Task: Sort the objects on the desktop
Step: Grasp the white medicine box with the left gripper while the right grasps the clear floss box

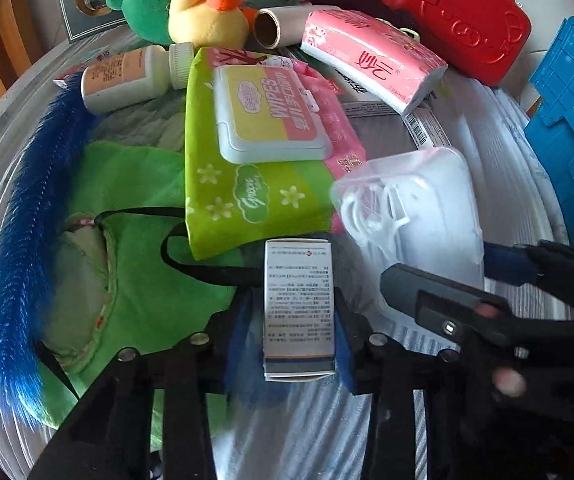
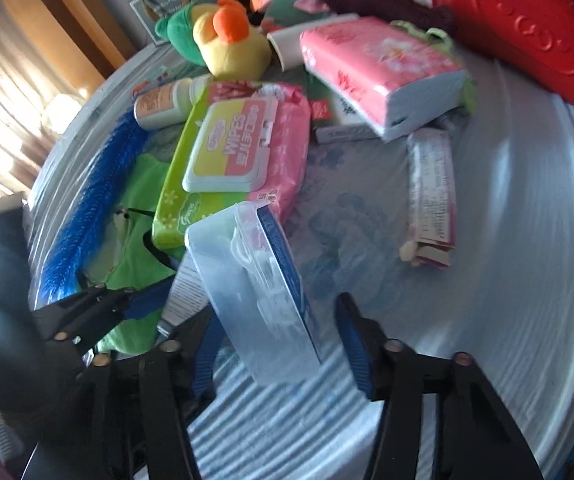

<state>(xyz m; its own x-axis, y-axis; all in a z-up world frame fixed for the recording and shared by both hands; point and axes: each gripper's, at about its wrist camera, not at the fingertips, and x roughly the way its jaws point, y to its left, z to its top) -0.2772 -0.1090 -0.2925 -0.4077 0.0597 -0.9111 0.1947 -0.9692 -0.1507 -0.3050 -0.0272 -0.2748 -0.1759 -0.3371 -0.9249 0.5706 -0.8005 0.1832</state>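
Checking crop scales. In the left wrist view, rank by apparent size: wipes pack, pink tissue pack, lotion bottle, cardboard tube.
1. Wipes pack, clearly largest.
2. Pink tissue pack.
3. Lotion bottle.
4. Cardboard tube, though partly hidden, so its true extent is unsure.
The fisheye shrinks things near the edge, so the lower ranks are loose.

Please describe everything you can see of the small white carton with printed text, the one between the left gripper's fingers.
The small white carton looks like a cardboard medicine box: white faces with fine dark print and a grey-blue band near its lower end. It is closed, with its long side pointing away from the camera. The left gripper has it between its blue pads, which press on both long sides. Its far end lies over the green cloth, beside the wipes pack.
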